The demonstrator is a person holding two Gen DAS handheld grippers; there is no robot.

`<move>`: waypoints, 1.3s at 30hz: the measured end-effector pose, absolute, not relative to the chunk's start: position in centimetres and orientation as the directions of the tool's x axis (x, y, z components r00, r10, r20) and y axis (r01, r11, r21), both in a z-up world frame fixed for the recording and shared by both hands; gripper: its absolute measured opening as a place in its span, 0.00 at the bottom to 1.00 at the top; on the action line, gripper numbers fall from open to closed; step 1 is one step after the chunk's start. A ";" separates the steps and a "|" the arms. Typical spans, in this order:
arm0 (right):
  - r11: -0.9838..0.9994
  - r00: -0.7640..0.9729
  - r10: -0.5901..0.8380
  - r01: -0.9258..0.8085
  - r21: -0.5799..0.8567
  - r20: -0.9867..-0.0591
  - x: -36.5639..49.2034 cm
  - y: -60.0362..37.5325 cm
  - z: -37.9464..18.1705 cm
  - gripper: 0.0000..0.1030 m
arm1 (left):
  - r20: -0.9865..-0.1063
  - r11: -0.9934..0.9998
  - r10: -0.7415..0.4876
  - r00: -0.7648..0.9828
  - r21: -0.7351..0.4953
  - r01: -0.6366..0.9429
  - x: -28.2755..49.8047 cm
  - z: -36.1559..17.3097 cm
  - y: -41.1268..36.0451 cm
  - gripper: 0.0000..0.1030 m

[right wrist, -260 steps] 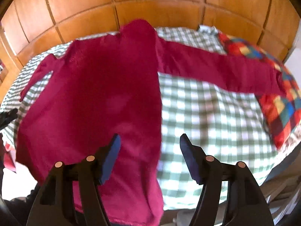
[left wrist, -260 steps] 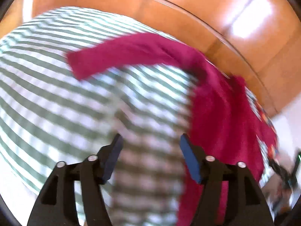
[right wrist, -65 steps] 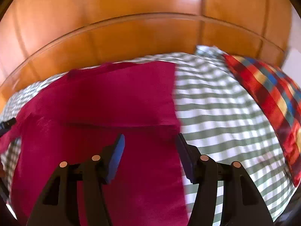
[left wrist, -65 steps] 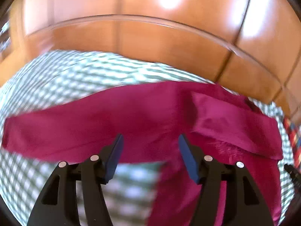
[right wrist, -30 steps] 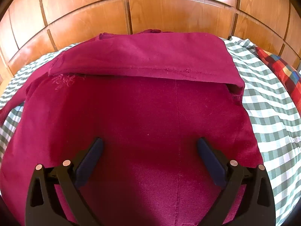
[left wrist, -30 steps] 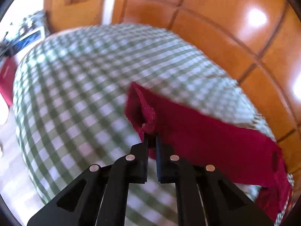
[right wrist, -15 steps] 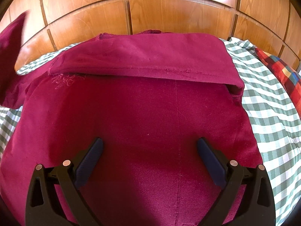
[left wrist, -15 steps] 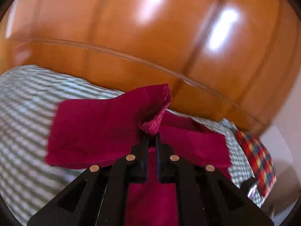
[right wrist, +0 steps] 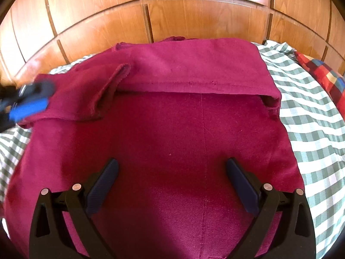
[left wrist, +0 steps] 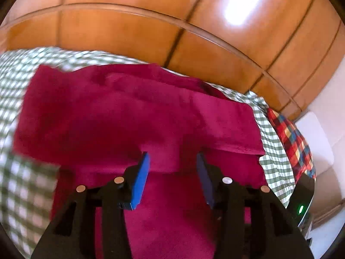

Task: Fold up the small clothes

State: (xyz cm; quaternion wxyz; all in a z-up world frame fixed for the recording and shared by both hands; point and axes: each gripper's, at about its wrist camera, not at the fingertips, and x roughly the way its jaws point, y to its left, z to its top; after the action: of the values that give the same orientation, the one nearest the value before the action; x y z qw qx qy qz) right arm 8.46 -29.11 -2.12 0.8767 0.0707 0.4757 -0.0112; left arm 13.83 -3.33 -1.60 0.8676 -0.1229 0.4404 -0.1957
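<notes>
Garment: crimson top (right wrist: 172, 133) is spread on the green-checked bedspread (right wrist: 310, 112), both sleeves laid across its chest.
Left sleeve: its cuff (right wrist: 112, 82) is seen at 10 o'clock in the right wrist view.
Left gripper (left wrist: 172, 168): jaws have just been opening; nothing is pinched, the cloth lies beneath.
Right gripper (right wrist: 172, 179): jaws are spread wide above the body panel, empty.
Plaid pillow (left wrist: 289, 138): at 3 o'clock.
Wooden headboard (right wrist: 194, 17): at 12 o'clock.

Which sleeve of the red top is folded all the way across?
The right sleeve: it lies flat right across the red top, under the wooden headboard. The left sleeve is only a short, rumpled flap at the left edge.
</notes>
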 end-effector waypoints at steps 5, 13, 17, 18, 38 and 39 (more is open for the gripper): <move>0.930 0.562 0.269 0.061 0.363 -0.782 9.8 -29.8 -0.3 0.76 | -0.732 0.915 -0.391 0.558 -0.373 0.152 11.2 -3.5 1.2 0.43; 0.924 0.466 0.313 0.051 0.378 -0.827 16.5 -24.6 -2.4 0.32 | -0.762 0.929 -0.356 0.541 -0.349 0.120 11.1 -5.9 2.3 0.41; 0.964 0.518 0.240 -0.023 0.266 -0.821 17.7 -22.9 0.8 0.09 | -0.759 0.934 -0.347 0.550 -0.334 0.128 11.9 -5.6 2.2 0.41; 0.968 0.545 0.228 -0.041 0.246 -0.807 17.9 -23.0 2.0 0.08 | -0.759 0.935 -0.344 0.553 -0.331 0.128 12.1 -5.6 2.1 0.41; 0.955 0.524 -0.137 0.296 0.029 -0.840 18.4 -39.5 0.2 0.08 | -0.808 0.968 -0.247 0.535 -0.233 0.096 13.1 -6.0 1.1 0.43; 0.954 0.522 -0.138 0.298 0.029 -0.842 18.3 -39.6 -0.2 0.08 | -0.808 0.969 -0.242 0.537 -0.230 0.090 13.0 -5.7 1.2 0.42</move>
State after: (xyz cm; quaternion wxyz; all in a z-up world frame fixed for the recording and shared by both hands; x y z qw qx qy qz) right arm 18.31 -39.61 -0.24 0.8681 0.0849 0.4727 -0.1255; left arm 13.03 1.20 -5.66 0.8731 -0.0805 0.4714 -0.0951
